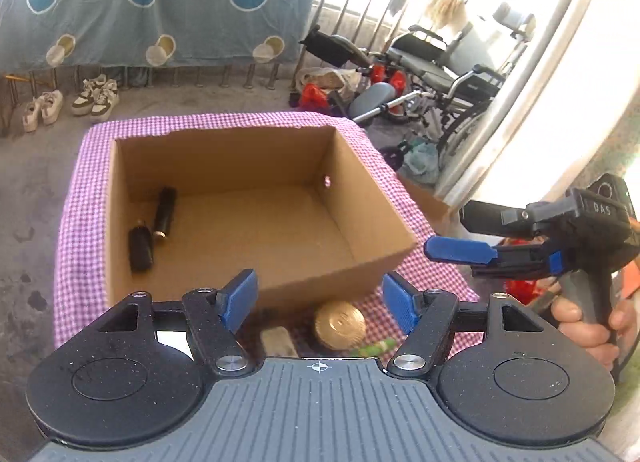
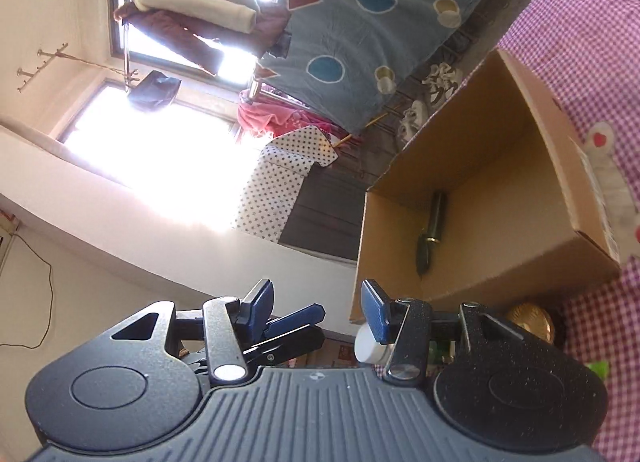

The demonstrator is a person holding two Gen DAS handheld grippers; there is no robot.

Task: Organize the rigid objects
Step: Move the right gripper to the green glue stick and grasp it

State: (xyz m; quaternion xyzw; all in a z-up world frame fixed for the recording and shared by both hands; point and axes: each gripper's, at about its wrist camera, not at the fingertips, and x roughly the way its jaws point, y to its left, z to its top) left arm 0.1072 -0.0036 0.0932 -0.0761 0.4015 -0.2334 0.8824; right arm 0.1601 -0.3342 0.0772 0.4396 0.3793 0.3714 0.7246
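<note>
Gaping empty, left tongs [image 1: 318, 298] hide gold ball [image 1: 340, 324] partly; right tongs [image 2: 318, 312] open, empty, white cap [image 2: 370, 346] half-hidden.

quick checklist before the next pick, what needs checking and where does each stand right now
1. Left gripper empty, jaws apart: ok.
2. Right gripper empty, jaws apart: ok.
3. Cardboard box open, upright on the checked cloth: ok.
4. Two dark cylinders lie in the box's left corner; the rest of the floor is free: ok.
5. Gold round object still outside, in front of the box, under the left gripper: not ok.
6. Whether the pale block and green item can be gripped: cannot tell, partly hidden.
</note>
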